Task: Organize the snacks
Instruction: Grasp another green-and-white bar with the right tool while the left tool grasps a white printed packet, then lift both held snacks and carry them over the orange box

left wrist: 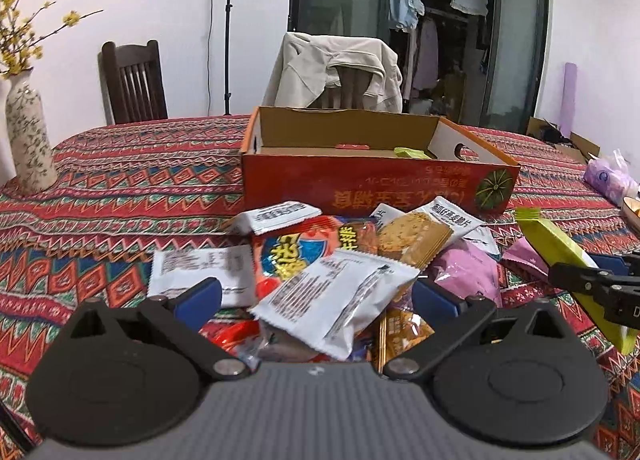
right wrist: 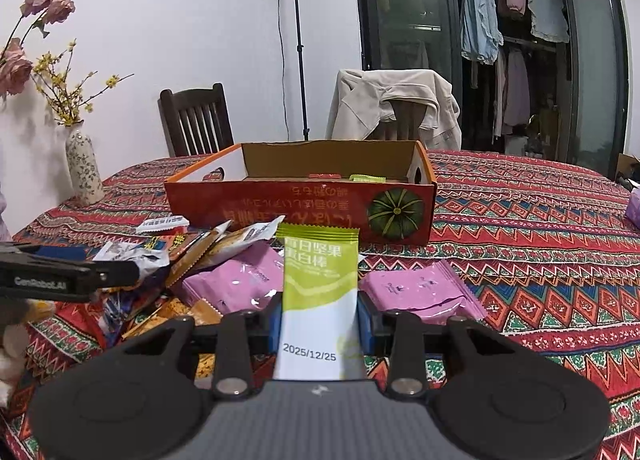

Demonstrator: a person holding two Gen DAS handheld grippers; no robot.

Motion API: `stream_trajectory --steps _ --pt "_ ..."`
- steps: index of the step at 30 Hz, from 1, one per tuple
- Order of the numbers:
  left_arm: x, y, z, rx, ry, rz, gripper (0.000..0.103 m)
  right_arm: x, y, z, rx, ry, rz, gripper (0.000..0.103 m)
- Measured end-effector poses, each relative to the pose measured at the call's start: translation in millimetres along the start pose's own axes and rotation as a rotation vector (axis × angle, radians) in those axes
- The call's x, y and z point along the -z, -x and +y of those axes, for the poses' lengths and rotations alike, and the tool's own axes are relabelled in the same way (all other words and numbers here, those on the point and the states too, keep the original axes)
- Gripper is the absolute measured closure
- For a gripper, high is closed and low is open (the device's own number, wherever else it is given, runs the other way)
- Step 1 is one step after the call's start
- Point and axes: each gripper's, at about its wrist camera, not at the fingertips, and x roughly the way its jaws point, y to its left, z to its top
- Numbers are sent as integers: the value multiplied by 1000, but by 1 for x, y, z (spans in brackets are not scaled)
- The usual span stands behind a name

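My right gripper has its jaws pinching the green snack bar, so I should carry it flat over the orange box, which I think holds one already, while my left gripper waits spread wide over the snack pile.

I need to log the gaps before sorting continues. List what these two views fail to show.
- Box floor: its near wall hides most contents in both wrist views; only a green packet peeks out.
- Green-and-white bar: its lower end is hidden behind the right gripper body.
- Snacks low in the pile: covered by upper packets, left wrist view.
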Motion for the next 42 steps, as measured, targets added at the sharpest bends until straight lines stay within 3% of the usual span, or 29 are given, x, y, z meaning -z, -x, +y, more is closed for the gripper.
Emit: stream_trajectory --steps 7,10,13,19,26,42 --pt "-5 -17 -4 1 -15 19 1 1 -4 -1 -9 2 10 68" --pt "-5 -23 -4 13 -20 39 14 1 -5 -2 -10 3 12 68" --pt "-4 -25 -1 8 -14 50 16 1 -7 -3 -9 0 15 68" --pt "-3 -22 4 -4 1 47 34 1 -9 -2 -19 1 21 68" --pt "-4 -16 14 2 32 41 46 1 -7 -1 -15 1 19 68" --pt "-12 4 17 4 51 -22 48 -8 7 2 -6 10 -30 68"
